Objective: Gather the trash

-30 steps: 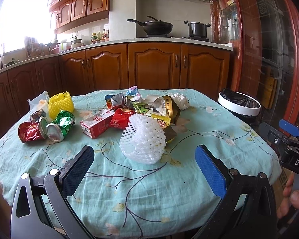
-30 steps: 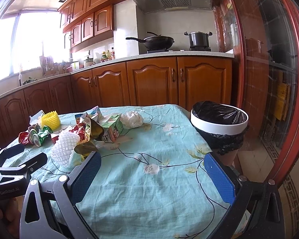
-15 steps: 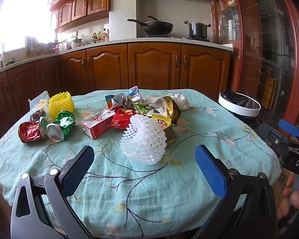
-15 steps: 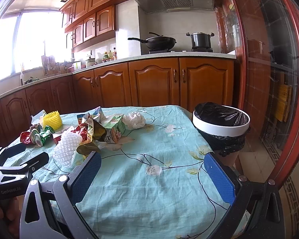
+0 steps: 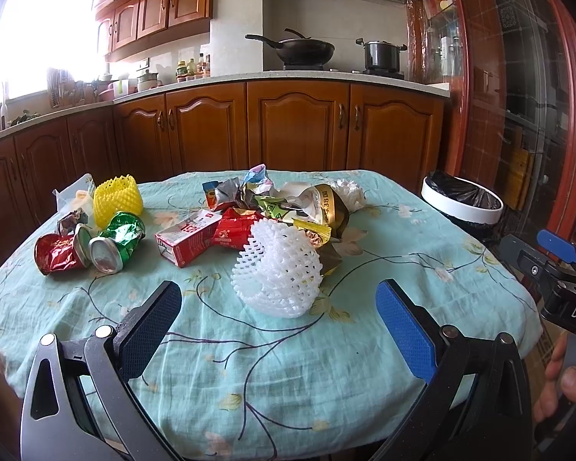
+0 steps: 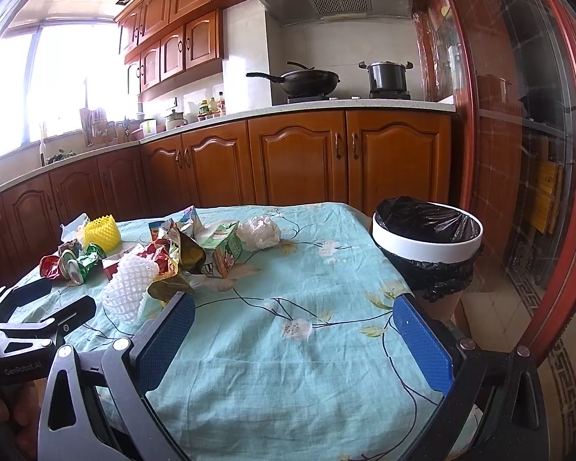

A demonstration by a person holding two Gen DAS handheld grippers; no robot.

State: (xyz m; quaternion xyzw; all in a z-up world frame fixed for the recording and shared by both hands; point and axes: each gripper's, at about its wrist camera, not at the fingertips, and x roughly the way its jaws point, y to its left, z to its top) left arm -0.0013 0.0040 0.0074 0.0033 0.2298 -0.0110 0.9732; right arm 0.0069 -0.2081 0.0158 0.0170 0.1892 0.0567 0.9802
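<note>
Both claws spread, white foam net [image 5: 276, 271] just ahead of left claw [image 5: 278, 326]

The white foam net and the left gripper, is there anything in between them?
No. In the left wrist view, only bare flowered tablecloth lies between the open left gripper and the white foam net. The other trash sits behind the net.

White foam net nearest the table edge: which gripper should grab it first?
Left. The left gripper is open with the white foam net centred just ahead of it. The right gripper, also open, faces bare tablecloth, with the net off to its left.
</note>
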